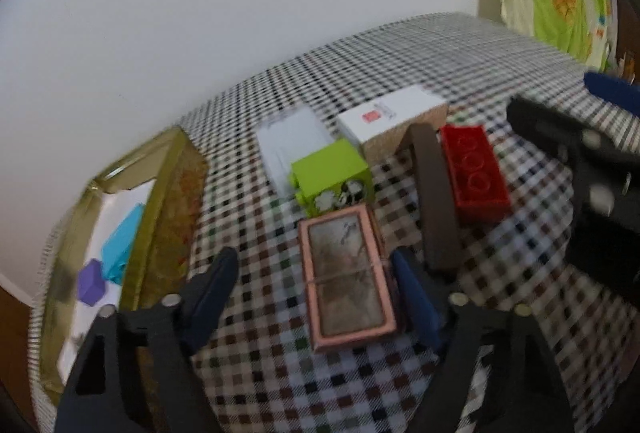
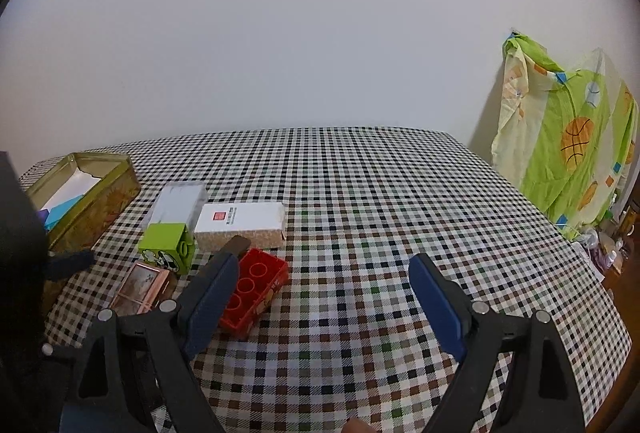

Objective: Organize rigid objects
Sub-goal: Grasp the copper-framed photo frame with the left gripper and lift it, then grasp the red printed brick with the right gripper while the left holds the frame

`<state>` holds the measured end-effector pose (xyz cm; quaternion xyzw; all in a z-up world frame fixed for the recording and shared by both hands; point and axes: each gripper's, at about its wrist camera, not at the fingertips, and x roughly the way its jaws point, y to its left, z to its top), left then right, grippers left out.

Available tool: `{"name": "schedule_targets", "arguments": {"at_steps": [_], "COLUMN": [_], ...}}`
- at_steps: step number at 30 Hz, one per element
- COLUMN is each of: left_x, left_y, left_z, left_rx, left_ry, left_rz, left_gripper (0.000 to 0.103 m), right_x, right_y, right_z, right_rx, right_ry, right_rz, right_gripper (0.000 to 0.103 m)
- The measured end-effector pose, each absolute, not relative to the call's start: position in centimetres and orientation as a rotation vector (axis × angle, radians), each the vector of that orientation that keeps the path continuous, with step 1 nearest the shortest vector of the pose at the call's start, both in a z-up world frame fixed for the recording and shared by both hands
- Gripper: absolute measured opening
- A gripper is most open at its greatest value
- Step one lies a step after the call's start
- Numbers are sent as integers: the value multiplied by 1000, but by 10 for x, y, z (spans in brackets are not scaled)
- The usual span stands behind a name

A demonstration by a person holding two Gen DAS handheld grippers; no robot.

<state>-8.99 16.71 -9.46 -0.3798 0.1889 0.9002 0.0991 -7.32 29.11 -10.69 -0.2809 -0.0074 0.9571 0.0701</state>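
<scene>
Left wrist view: left gripper [image 1: 316, 297] spread around the pink case [image 1: 346, 283], not yet pinching; right gripper [image 2: 320, 309] spread, idle; next: pinch, lift into the gold tin [image 1: 168, 201].

A home: checked tablecloth [image 2: 360, 193] and a child's patterned bedding [image 2: 568, 145] by the wall.

Nothing is legible: the white box [image 2: 240, 219] bears a red square mark and small print too blurred to read.

left wrist view motion-blurred, purple block [image 1: 91, 285] partly hidden by tin wall [image 1: 154, 229]
</scene>
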Motion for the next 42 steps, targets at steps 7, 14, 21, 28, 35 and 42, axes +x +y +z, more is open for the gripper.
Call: {"name": "schedule_targets", "arguments": {"at_steps": [7,14,21,28,35,42], "left_x": [-87,-75,-80,-87,-86,-86], "left_y": [160,144,139,131,127,128], "left_z": [-91,-77,-76,-75,-74,-73], "left_rx": [-1104,-971,-960,-974,-960,-957], "left_ry": [504,517,521,454,416,419], "left_rz": [2651,2816,2842,2845,2850,2861], "left_gripper": [43,42,42,42,42,42], "right_x": [-74,-78,-100,-123,-117,-120], "right_y": [297,298,291,280,298,279], "right_z": [-108,-111,-116,-126,-128,-129], "right_rx": [-865,-911,-1031,-1147,-1170,-1203], "right_ry": [22,38,7,19,36,-7], "right_rz": [2887,2903,2870,2867,2805,2831], "right_gripper": [88,88,88,88,88,88]}}
